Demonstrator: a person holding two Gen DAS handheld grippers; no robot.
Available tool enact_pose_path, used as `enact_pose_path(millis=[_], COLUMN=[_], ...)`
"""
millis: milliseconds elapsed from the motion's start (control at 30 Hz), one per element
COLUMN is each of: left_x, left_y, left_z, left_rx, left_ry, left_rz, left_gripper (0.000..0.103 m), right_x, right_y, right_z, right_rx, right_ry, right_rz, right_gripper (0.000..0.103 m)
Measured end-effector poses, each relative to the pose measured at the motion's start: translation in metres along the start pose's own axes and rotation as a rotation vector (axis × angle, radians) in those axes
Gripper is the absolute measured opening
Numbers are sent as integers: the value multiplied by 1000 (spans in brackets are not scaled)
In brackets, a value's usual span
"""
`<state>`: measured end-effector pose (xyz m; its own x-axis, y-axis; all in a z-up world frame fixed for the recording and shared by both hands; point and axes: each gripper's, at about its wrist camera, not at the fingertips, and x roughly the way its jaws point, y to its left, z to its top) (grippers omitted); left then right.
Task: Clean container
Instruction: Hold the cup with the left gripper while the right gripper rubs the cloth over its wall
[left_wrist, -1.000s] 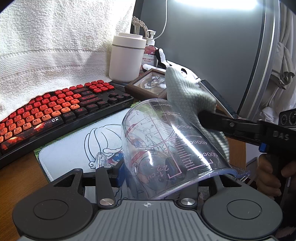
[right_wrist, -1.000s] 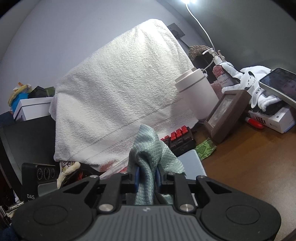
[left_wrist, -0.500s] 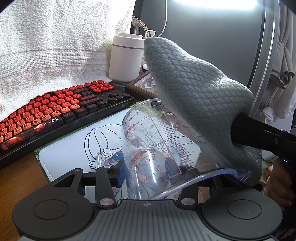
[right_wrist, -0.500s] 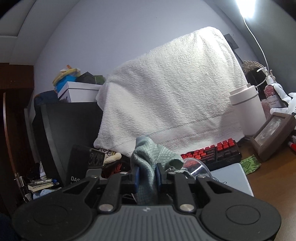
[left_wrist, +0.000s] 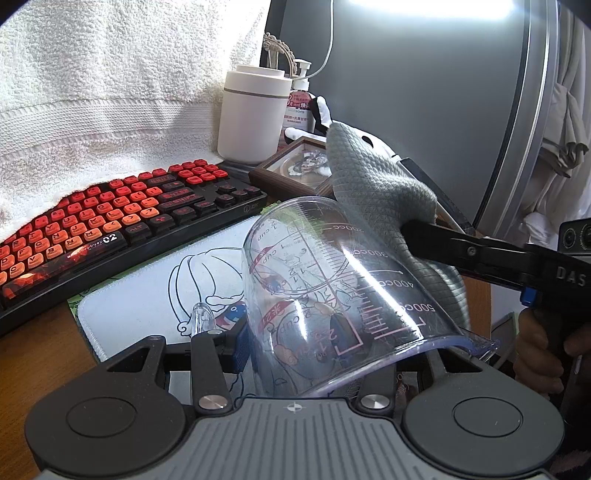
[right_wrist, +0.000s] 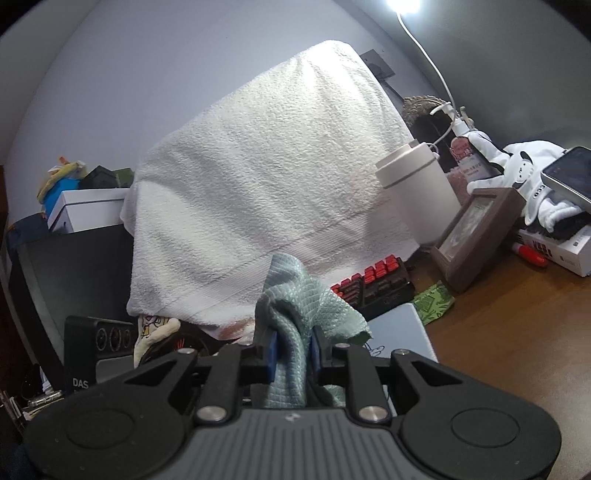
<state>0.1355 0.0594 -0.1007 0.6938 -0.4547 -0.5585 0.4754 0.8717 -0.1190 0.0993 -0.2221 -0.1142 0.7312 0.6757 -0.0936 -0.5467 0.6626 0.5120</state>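
A clear plastic measuring cup (left_wrist: 332, 288) with printed scale marks lies tilted between the jaws of my left gripper (left_wrist: 325, 350), which is shut on it, its base pointing away from me. My right gripper (right_wrist: 293, 347) is shut on a grey-green waffle cloth (right_wrist: 295, 295). In the left wrist view the right gripper (left_wrist: 410, 230) reaches in from the right and holds the cloth (left_wrist: 373, 184) against the cup's upper far side.
A red and black keyboard (left_wrist: 110, 218) and a white printed mouse pad (left_wrist: 147, 295) lie on the wooden desk (right_wrist: 517, 332). A white towel (right_wrist: 258, 184) drapes behind. A white tumbler (left_wrist: 251, 114), picture frame (right_wrist: 476, 236), pump bottle (left_wrist: 299, 99) and phone (right_wrist: 569, 177) stand at the back.
The cloth, which had swept up large and close over the cup half a second ago, has come back down against the cup's far side. The cup has stayed in my left gripper.
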Motion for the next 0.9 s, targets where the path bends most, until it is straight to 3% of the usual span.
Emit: enact_pose_path(millis=[900], left_x=[0], left_y=[0], left_z=[0], left_rx=[0], left_ry=[0], left_rz=[-1], left_gripper=[44], right_x=[-4], right_y=[9], right_z=[2], right_rx=[-30], right_ry=[8], right_rz=[73], right_gripper=[17])
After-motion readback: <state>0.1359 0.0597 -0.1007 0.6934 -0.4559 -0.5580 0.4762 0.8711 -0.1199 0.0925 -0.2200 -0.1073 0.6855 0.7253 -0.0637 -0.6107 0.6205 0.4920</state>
